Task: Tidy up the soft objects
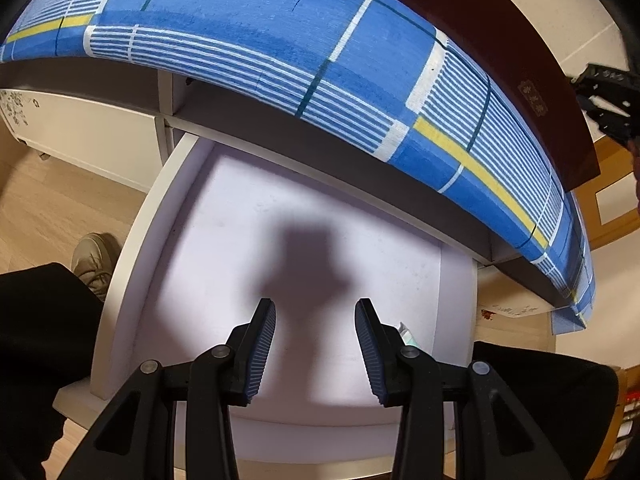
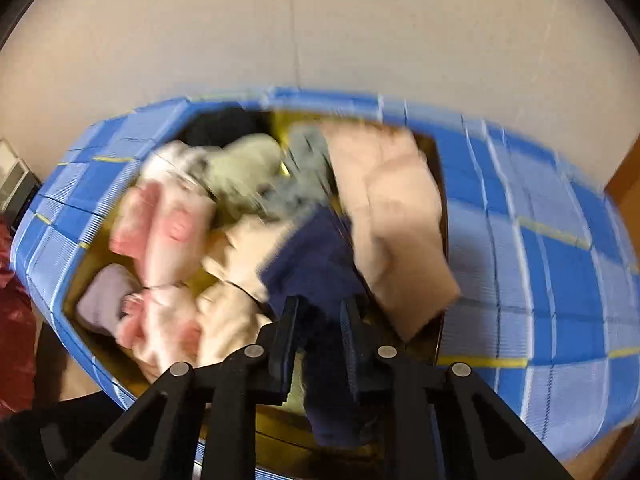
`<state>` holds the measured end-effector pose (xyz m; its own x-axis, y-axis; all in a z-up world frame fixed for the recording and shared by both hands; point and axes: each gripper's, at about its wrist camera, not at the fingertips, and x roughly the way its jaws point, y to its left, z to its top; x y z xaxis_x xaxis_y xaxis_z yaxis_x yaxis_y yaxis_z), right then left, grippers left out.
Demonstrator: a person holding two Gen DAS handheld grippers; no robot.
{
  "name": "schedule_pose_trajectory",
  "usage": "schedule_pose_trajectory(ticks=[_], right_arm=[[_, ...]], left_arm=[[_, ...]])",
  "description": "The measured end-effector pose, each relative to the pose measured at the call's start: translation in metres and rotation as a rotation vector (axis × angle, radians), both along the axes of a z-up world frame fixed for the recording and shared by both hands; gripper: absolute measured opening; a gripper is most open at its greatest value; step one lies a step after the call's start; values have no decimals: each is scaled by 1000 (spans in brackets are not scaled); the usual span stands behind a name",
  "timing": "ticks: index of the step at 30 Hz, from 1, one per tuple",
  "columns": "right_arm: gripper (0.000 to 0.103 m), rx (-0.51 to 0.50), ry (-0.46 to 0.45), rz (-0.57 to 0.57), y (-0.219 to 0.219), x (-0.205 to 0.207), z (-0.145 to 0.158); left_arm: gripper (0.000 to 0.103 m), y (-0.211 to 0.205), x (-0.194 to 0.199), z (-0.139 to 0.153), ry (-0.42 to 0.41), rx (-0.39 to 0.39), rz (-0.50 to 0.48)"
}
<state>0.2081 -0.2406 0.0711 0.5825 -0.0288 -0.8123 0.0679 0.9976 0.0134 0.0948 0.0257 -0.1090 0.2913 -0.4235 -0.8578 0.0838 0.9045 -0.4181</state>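
We hold left gripper (image 1: 315,306) open, empty, above white drawer (image 1: 132,264). Our right gripper (image 2: 319,306) pinches navy cloth (image 2: 316,264) in box (image 2: 438,344) of mixed clothes (image 2: 224,240) on blue checked cover (image 2: 540,280).

Your left gripper (image 1: 315,304) is matt black plastic with ribbed blue pads (image 1: 262,350) and small metal pins; below it the drawer (image 1: 224,216) looks smooth, matt and pale; the blue checked cloth (image 1: 240,20) above shows a fine woven ribbing. In your right view the navy cloth (image 2: 316,256), pink towels (image 2: 168,232) and beige fabric (image 2: 392,216) look soft and matt, though blurred; the box (image 2: 436,344) lining looks glossy.
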Motion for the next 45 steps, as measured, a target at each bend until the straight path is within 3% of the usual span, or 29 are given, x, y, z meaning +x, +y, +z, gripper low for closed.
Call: schedule_pose_trajectory(ticks=[2,5,8,10,13,16,18,21,25,28,33,39,45], right_arm=[[34,35,-66,47,13,-3,12],[34,79,-72,122,37,7,14],[33,78,-52,184,66,25,8],[25,44,-10,216,84,35,-2],[23,-39,66,120,83,48,-20],[23,61,110,10,59,55,-35],[24,100,101,74,62,53,-33],[27,149,88,182,70,40,-29],[34,234,-9,189,57,5,-8],[42,218,-86,236,51,-34,12],[44,212,-136,361,44,-110,23],[51,106,9,482,59,-181,-31],[51,-76,363,482,78,-193,-157]], left_arm=[[41,-2,0,1,-3,-9,-4],[41,-6,-1,3,-12,-3,-25],[41,-7,-1,3,-12,0,-31],[41,-4,-1,1,-4,-8,-23],[41,0,0,1,0,-19,-12],[41,-1,0,2,-3,-26,-13],[41,-2,0,3,-6,-25,-18],[41,-4,1,3,-6,-24,-24],[41,-7,-1,3,-11,-3,-34],[41,-3,0,2,-9,7,-18],[41,0,1,-2,-1,42,6],[41,1,0,-9,2,109,2],[41,8,0,-16,18,152,19]])
